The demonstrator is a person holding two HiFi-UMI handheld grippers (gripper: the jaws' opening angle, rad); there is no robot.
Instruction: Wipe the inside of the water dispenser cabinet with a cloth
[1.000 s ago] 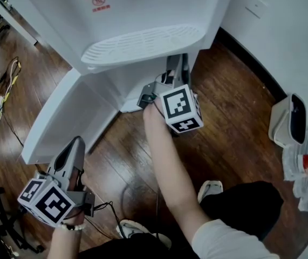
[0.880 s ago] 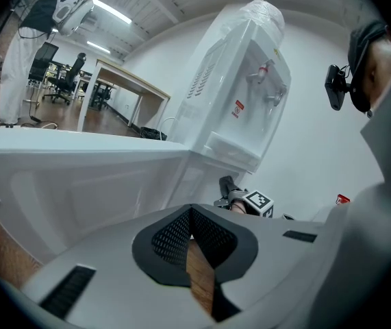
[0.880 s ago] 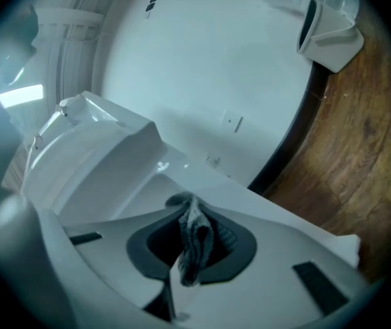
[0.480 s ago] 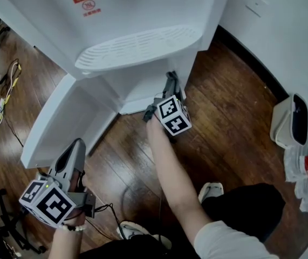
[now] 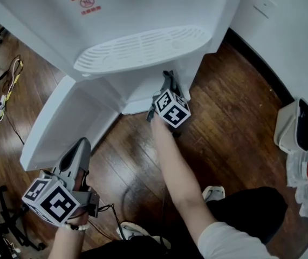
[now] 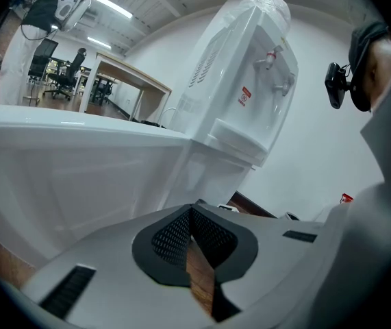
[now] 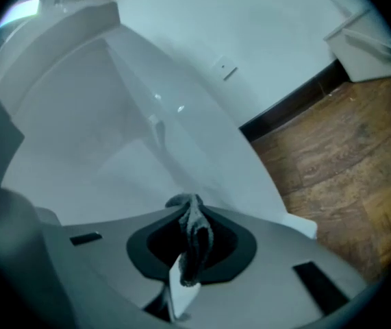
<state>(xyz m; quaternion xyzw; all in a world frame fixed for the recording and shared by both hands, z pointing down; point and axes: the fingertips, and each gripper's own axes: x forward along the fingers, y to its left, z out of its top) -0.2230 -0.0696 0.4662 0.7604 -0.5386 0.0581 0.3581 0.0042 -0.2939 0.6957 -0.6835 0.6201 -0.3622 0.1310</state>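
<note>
**Reaching into the open cabinet with a pinched cloth**

Clamped on a dark grey cloth (image 7: 194, 233), the right gripper (image 7: 190, 214) has its fingers pressed tight against the bunched fabric, a twist of which sticks out past the tips. In the head view this gripper (image 5: 168, 80) points away from the person, its tip under the drip tray of the white water dispenser (image 5: 137, 15), at the right side of the cabinet (image 7: 92, 122) opening. The cloth seems close to the cabinet's pale inner wall, though contact is hard to judge. The cabinet door (image 5: 59, 120) is swung open to the left. The left gripper (image 5: 79, 147) is held low and near, just beside that door, fingers together and empty, above the wooden floor (image 5: 234, 107).
</note>
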